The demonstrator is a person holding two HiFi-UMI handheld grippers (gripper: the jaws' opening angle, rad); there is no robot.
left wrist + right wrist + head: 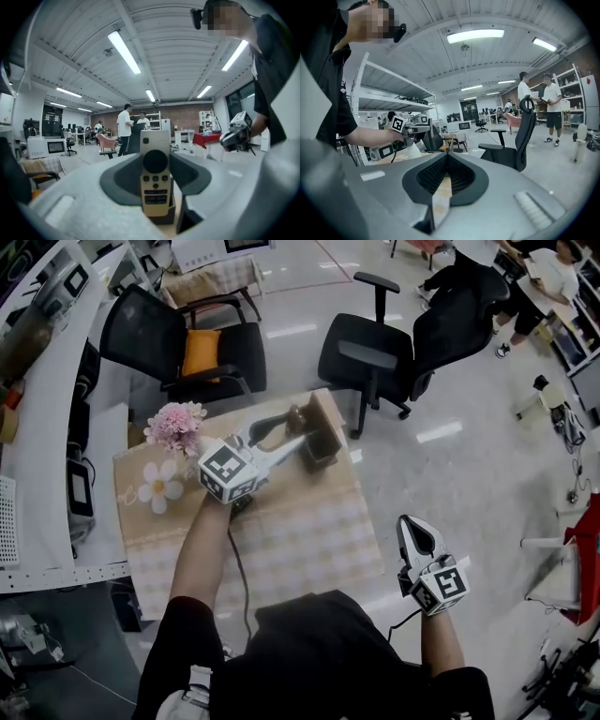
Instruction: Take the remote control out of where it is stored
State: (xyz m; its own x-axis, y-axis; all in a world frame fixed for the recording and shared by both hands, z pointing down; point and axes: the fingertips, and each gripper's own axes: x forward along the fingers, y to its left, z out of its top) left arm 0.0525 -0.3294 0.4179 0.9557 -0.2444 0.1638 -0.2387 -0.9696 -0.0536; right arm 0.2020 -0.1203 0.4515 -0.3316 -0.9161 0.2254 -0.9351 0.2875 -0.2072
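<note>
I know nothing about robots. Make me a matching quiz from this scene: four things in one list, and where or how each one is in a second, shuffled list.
Things
1. remote control
2. right gripper
3. pink flowers
4. orange cushion

Places or states
A. on a black chair
B. on the table, left of the left gripper
C. jaws together, nothing in them
D. clamped between the left gripper's jaws

Pairs: 1-D, 2-C, 3-B, 4-A
</note>
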